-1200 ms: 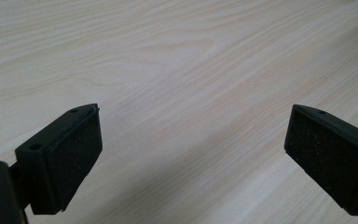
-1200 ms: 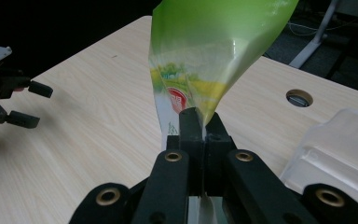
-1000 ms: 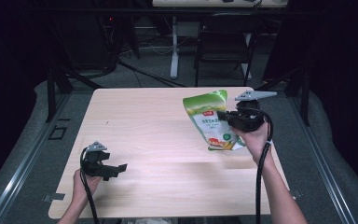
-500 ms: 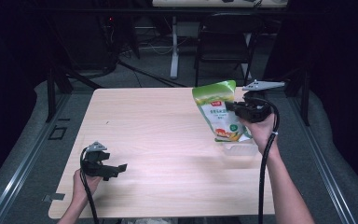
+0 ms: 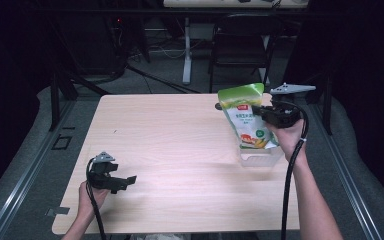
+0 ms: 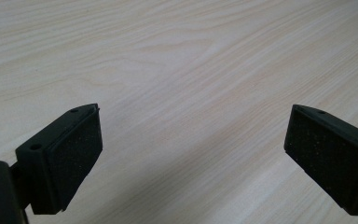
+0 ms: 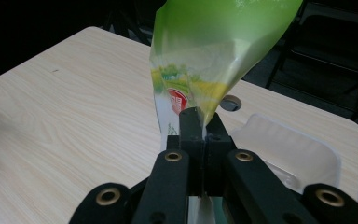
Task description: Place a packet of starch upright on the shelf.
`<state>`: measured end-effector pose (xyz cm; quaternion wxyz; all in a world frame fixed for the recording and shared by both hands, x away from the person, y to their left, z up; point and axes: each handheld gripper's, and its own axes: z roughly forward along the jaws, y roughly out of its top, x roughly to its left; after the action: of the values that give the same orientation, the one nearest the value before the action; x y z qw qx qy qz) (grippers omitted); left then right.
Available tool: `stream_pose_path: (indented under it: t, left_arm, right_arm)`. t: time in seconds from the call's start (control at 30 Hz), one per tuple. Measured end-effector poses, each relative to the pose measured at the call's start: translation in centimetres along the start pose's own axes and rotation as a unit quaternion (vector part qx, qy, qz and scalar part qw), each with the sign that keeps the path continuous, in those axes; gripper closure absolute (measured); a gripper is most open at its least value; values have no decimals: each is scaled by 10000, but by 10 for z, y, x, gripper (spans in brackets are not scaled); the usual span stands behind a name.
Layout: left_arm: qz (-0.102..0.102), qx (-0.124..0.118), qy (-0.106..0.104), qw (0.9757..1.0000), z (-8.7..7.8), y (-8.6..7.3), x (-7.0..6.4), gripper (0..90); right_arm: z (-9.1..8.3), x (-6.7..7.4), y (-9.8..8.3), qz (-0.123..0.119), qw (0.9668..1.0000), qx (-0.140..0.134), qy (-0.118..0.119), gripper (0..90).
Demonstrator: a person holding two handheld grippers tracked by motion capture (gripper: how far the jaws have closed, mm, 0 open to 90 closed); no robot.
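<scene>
Apparently mid-carry, the right hand-held gripper pinches the green pouch tight, holding it above the clear tray at the desk's right edge; lowering it in seems next. The left hand-held gripper gapes wide, empty.

Left gripper gapes low; right gripper raised, clamped tight.

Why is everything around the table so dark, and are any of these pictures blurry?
High view: light falls on the wooden table alone, so the room behind goes black, and the picture is soft. Right gripper view: the green pouch held by the right tool is blurred, with glare on the clear plastic tray. Left gripper view: wood grain sharp, evenly lit.
</scene>
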<state>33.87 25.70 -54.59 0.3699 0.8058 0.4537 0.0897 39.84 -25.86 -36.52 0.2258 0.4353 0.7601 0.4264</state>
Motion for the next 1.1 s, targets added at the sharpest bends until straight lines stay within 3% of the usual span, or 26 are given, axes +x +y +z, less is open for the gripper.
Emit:
stream_pose_path:
  t: [0.4,1.1]
  left_arm:
    - [8,7,23,10000,0,0,0,42]
    - [46,-2,13,10000,-1,0,-1,41]
  right_arm:
    - [5,-11,-9,57,9998,93,-160,897]
    - [30,-15,-26,-124,9989,348,-301,896]
